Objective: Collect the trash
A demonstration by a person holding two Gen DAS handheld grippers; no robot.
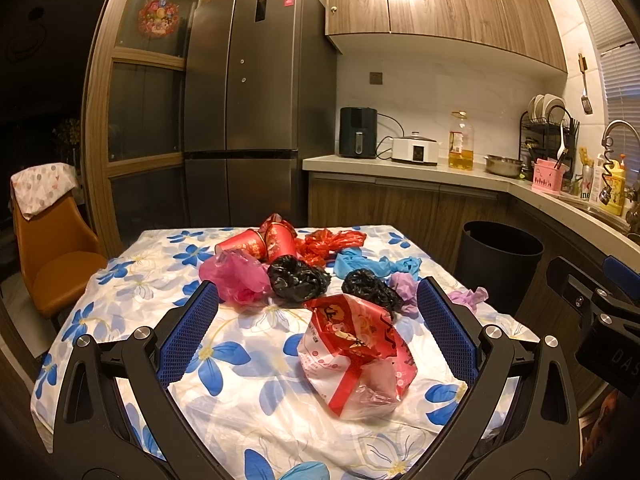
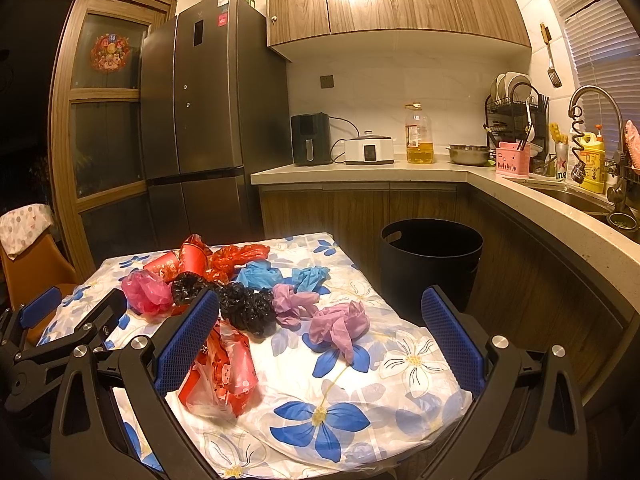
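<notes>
Trash lies on a table with a blue-flowered cloth (image 1: 224,364) (image 2: 352,396). Nearest is a red-and-white printed plastic bag (image 1: 356,352) (image 2: 224,368). Behind it lie two black bags (image 1: 298,280) (image 2: 244,304), a pink bag (image 1: 238,276) (image 2: 146,290), red paper cups (image 1: 260,242) (image 2: 188,260), a red bag (image 1: 332,242) (image 2: 236,258), blue gloves (image 1: 372,264) (image 2: 280,276) and purple gloves (image 1: 404,288) (image 2: 338,324). My left gripper (image 1: 318,308) is open above the near table, the printed bag between its fingers' line. My right gripper (image 2: 320,316) is open, above the purple gloves.
A black trash bin (image 1: 500,256) (image 2: 430,256) stands on the floor right of the table, below the kitchen counter (image 1: 440,170) (image 2: 360,170). An orange chair (image 1: 56,256) stands at the left. A grey fridge (image 1: 248,100) is behind the table. A sink with tap (image 2: 592,184) is at right.
</notes>
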